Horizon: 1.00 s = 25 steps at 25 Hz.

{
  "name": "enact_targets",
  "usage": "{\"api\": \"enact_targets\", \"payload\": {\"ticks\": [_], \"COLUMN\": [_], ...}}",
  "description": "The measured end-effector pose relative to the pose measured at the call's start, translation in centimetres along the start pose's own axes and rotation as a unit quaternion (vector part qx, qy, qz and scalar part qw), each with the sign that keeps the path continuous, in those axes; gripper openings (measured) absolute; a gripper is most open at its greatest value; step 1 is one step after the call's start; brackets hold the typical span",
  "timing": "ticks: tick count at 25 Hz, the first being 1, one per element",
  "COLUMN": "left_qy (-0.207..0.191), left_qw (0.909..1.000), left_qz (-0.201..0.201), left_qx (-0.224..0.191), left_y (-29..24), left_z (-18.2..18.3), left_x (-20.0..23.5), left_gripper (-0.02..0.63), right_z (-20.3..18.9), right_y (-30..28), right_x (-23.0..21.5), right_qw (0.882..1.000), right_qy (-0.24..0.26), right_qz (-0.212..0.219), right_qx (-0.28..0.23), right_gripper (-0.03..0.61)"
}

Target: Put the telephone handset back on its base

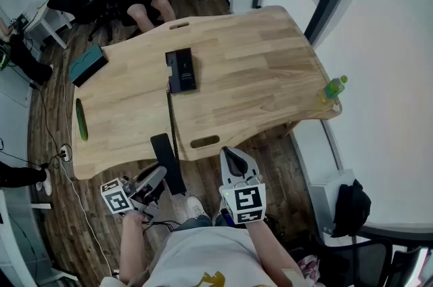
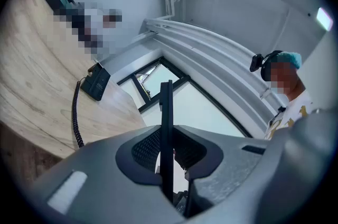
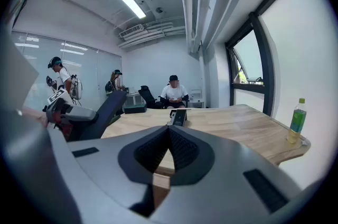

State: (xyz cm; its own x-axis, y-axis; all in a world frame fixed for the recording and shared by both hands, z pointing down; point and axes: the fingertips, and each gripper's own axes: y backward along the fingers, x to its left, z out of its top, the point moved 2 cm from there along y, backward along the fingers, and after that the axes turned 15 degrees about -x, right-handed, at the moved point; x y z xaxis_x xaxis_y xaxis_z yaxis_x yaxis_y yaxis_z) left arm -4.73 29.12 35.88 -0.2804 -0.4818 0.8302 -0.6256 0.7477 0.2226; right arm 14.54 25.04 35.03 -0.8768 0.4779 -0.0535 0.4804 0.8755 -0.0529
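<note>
Handset [image 1: 165, 151] clamped in level left claw [image 1: 157, 176].

Table [image 1: 257, 69] was pale matt wood, grain visible. Handset [image 1: 167, 161] and base [image 1: 181, 70] were smooth matt black plastic. Floor [image 1: 284, 164] was dark wood planks. Bottle [image 1: 333, 88] looked glossy green plastic.

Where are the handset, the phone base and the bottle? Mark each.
handset [image 1: 167, 160], head view, middle of its black body.
phone base [image 1: 181, 70], head view, middle of its top.
bottle [image 1: 332, 89], head view, its green body.
</note>
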Motion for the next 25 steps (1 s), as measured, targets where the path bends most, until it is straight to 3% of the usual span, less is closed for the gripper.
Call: {"api": "enact_targets", "payload": {"ticks": [25], "left_qy": [0.001], "left_qw": [1.0000], "left_qz": [-0.003], "left_qx": [0.003], "left_y": [0.10], "left_z": [-0.39], "left_x": [-0.73], "left_gripper": [0.069], "right_z": [-0.27], "right_y": [0.29], "right_x": [0.12], "right_qw": [1.000], "right_qy": [-0.025], "right_qz": [0.011], "right_qx": [-0.008], "right_gripper": [0.003]}}
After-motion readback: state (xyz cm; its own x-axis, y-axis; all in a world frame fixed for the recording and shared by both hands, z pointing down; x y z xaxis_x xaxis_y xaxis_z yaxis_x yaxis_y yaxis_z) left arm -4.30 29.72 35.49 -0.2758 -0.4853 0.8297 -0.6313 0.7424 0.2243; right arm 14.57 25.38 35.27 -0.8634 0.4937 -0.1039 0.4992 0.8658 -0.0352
